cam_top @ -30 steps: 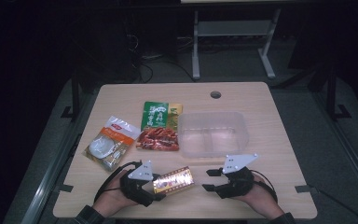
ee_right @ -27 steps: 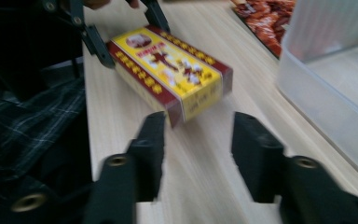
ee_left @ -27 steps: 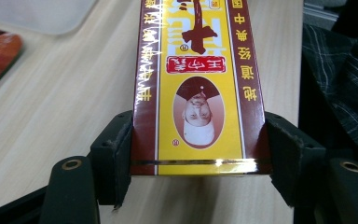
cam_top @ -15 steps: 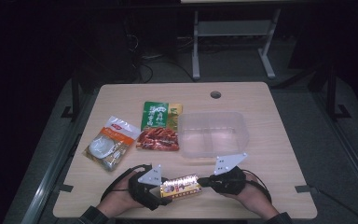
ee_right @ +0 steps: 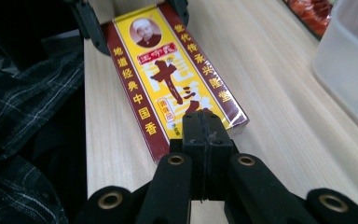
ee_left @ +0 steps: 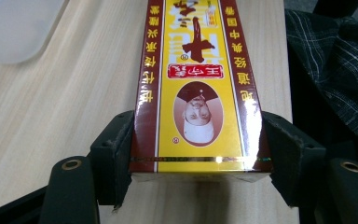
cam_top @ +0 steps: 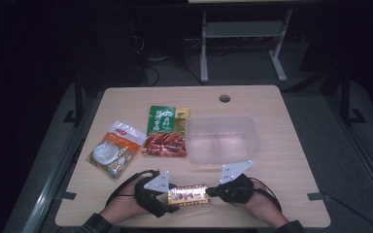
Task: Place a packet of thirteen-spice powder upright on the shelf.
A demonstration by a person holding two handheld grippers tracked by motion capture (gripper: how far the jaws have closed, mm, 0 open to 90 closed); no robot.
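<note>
The room behind is dark, and a pale wooden worktop [cam_top: 281,160] stands in the light. Near its front edge a yellow and dark red box [cam_top: 189,196] with Chinese characters lies flat on the wood, between the two hands. The left tongs [cam_top: 171,198] hold one short end of the box: in the left gripper view its two black jaws press against both long sides of the box [ee_left: 198,93]. The right tongs [cam_top: 214,192] are at the other end of the box; in the right gripper view its jaws are closed together, with no gap between them, and their tip lies over the near end of the box [ee_right: 168,79]. I cannot tell if they touch it. Further back on the worktop there is a clear plastic container [cam_top: 222,139], beside it a green and red snack packet [cam_top: 166,131], and to the left an orange and clear bag [cam_top: 114,151]. A checked sleeve [ee_right: 23,116] is near the box
</note>
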